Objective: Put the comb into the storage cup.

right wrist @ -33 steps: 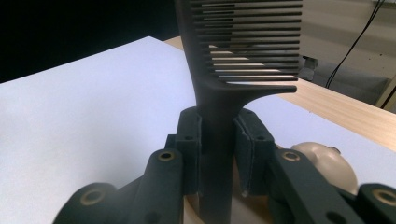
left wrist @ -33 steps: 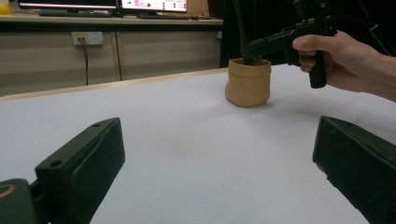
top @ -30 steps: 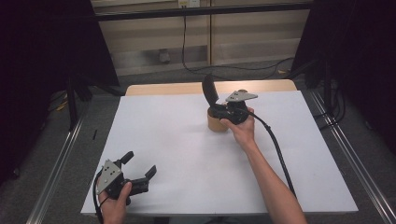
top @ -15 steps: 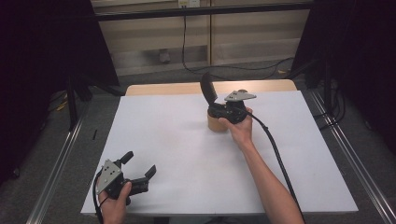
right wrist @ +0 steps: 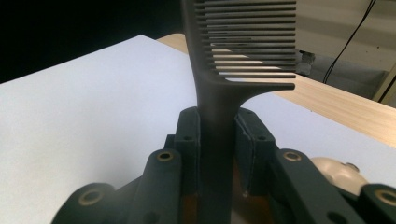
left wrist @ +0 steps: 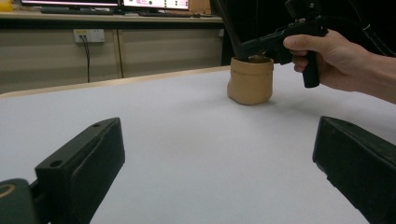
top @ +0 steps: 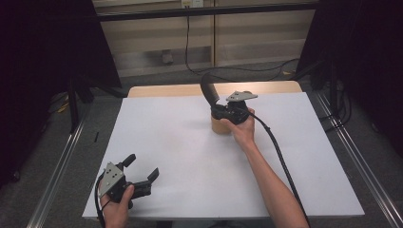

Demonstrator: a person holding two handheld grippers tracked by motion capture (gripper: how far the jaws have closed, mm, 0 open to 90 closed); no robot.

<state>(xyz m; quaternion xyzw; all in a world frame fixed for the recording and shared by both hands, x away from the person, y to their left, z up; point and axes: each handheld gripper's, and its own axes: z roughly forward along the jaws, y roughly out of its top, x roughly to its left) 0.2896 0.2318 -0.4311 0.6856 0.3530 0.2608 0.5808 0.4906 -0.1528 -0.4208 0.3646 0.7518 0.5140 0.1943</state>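
Note:
A black wide-tooth comb [right wrist: 233, 56] stands upright with its handle clamped between the jaws of my right gripper [right wrist: 217, 135], which is shut on it. From above, the comb [top: 207, 90] rises over a small tan pot [top: 220, 125] at the far middle of the white table, with the right gripper [top: 223, 112] directly over the pot. The left gripper view has the pot [left wrist: 251, 80] with the comb's lower end at its mouth. My left gripper [top: 141, 175] rests open near the front left corner, with nothing between its fingers [left wrist: 81, 163].
A white sheet [top: 190, 166] covers the table, with a strip of bare wood [top: 166, 90] along the far edge. A black cable [top: 280, 156] trails from the right gripper along the forearm. Metal rails [top: 57, 175] run along both sides. A pale rounded object [right wrist: 338, 173] sits beside the right jaw.
The right gripper and comb have shifted very slightly over the pot. The left gripper has not moved.

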